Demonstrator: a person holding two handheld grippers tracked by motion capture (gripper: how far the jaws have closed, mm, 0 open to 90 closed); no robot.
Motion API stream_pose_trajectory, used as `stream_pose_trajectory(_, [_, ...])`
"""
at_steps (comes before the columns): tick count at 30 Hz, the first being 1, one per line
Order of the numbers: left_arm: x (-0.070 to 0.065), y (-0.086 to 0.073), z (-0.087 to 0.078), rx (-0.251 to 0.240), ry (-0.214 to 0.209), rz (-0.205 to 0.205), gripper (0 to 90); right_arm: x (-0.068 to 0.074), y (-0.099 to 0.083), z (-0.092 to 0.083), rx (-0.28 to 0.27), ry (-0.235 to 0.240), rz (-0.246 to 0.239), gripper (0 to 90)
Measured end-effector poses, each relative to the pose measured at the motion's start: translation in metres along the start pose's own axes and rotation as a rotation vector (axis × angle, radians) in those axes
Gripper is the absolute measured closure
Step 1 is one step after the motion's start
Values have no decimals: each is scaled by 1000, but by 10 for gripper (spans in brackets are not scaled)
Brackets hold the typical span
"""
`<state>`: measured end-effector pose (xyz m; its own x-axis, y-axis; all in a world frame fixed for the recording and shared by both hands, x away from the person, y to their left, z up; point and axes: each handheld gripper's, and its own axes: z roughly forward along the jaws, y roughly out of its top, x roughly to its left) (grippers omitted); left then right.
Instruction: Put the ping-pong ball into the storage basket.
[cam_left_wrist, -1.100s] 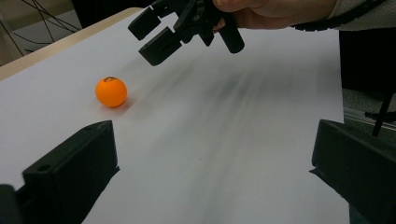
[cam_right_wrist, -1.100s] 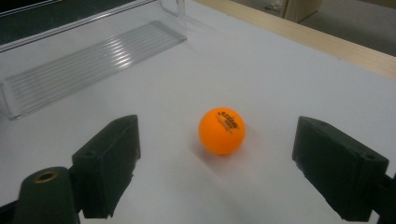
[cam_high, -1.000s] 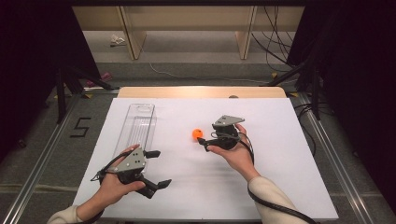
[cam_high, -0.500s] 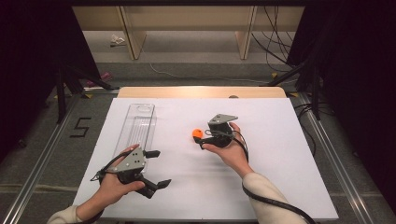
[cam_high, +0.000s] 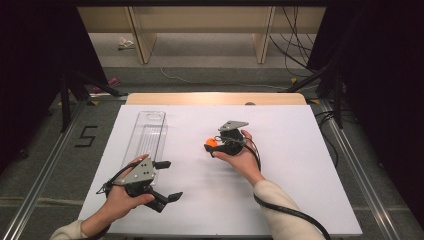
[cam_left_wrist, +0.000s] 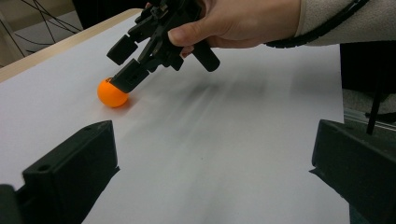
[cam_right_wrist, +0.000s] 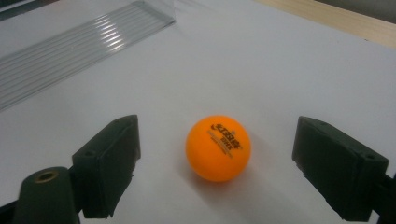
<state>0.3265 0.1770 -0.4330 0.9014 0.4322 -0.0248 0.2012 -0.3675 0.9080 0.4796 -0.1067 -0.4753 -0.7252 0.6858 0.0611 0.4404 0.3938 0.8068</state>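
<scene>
My left gripper (cam_high: 162, 181) sits nearest me, low over the near left part of the white sheet (cam_high: 300, 200), and I hold it with its jaws spread wide and nothing between them; in the left gripper view they stand far apart at the bottom corners with bare sheet between. Just beyond my left hand (cam_high: 120, 200) lies the clear tray (cam_high: 146, 135), a long ribbed plastic piece running away from me along the left side of the sheet, its near end close to the gripper's grey plate. Farther out, near the middle of the sheet, my right hand (cam_high: 240, 155) holds the right gripper (cam_high: 210, 148) pointing left and tipped down toward the ball (cam_high: 212, 143). The ball (cam_right_wrist: 218, 147) is orange with small dark print on it, and it rests on the sheet between my right jaws, which are open and stand clear of it on both sides in the right gripper view. From the left gripper view one jaw tip looks to be right at the ball (cam_left_wrist: 112, 93); whether it touches I cannot tell. The tray (cam_right_wrist: 79, 42) lies well apart from the ball. Beyond the sheet runs the table's wooden edge (cam_high: 215, 98).
</scene>
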Motion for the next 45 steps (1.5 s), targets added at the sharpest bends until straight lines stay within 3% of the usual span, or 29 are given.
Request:
stream_pose_trajectory(14, [0, 0, 0, -2, 1, -1, 0, -2, -1, 14, 32, -9, 7, 171])
stream_pose_trajectory(45, [0, 0, 0, -2, -2, -3, 0, 0, -5, 27, 84, -11, -9, 505])
